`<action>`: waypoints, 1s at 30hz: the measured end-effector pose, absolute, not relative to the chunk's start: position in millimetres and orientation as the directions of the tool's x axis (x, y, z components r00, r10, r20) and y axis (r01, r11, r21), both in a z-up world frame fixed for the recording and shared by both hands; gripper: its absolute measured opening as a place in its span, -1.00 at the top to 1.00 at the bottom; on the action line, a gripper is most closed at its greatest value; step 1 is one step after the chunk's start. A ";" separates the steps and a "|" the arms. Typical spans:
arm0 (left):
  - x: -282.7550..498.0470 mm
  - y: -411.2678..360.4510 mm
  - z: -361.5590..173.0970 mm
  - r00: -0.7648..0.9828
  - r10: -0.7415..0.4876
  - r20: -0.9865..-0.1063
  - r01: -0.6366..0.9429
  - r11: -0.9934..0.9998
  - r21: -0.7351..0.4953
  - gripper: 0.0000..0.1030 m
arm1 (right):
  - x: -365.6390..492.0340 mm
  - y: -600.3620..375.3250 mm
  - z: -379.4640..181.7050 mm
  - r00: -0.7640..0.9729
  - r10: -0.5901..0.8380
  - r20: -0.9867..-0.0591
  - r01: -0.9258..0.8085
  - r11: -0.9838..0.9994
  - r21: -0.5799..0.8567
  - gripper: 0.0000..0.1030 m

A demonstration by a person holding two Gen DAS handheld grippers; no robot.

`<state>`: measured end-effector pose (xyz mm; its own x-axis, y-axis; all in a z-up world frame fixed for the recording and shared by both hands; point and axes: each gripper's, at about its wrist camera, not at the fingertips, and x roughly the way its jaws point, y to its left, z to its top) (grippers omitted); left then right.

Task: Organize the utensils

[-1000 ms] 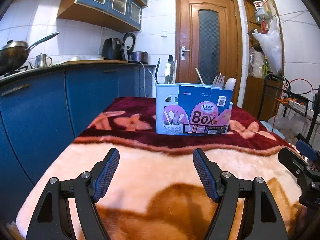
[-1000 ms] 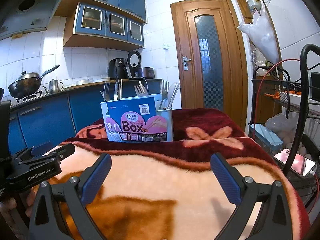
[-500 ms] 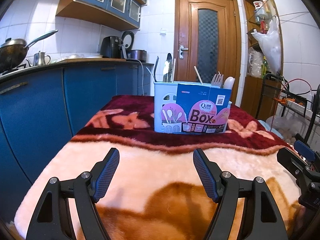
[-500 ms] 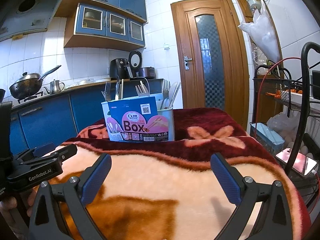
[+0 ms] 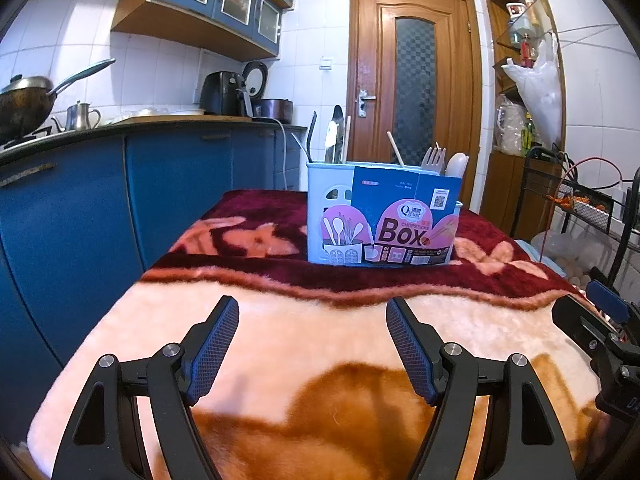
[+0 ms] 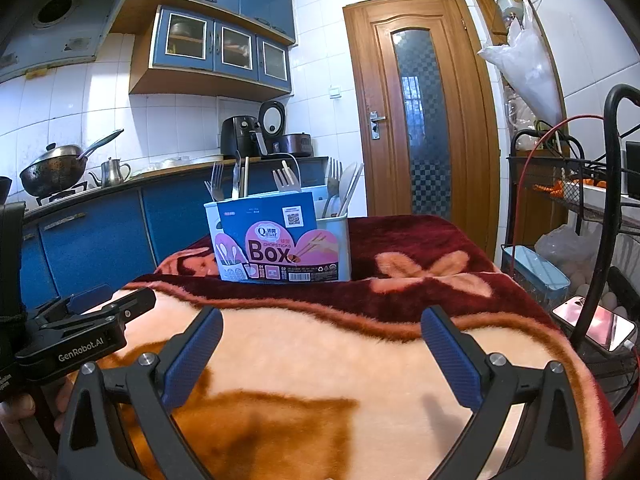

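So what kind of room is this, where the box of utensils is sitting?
A home kitchen, most likely. A wok and kettle sit on the counter over blue cabinets, with an air fryer further along. The utensil box stands on a blanket-covered table.

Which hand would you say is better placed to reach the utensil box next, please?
Neither by much, perhaps the left. Both the left gripper and the right gripper are open and empty, short of the utensil box, which sits more centred ahead of the left.
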<state>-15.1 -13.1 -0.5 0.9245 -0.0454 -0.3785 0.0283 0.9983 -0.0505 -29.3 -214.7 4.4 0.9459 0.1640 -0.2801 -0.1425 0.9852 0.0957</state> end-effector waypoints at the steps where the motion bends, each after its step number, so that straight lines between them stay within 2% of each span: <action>1: -15.1 -12.9 -0.4 0.924 -0.046 -0.379 0.029 0.998 -0.051 -0.50 | -29.6 -214.1 4.4 0.946 0.163 -0.280 -0.142 0.985 0.096 -0.97; 30: -15.3 -13.0 -0.7 0.925 -0.045 -0.378 0.028 0.998 -0.052 -0.50 | -29.6 -213.3 4.4 0.946 0.162 -0.280 -0.142 0.986 0.093 -0.97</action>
<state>-15.3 -13.0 -0.7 0.9246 -0.0454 -0.3782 0.0278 0.9983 -0.0518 -29.6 -213.3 4.4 0.9461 0.1624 -0.2804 -0.1417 0.9855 0.0928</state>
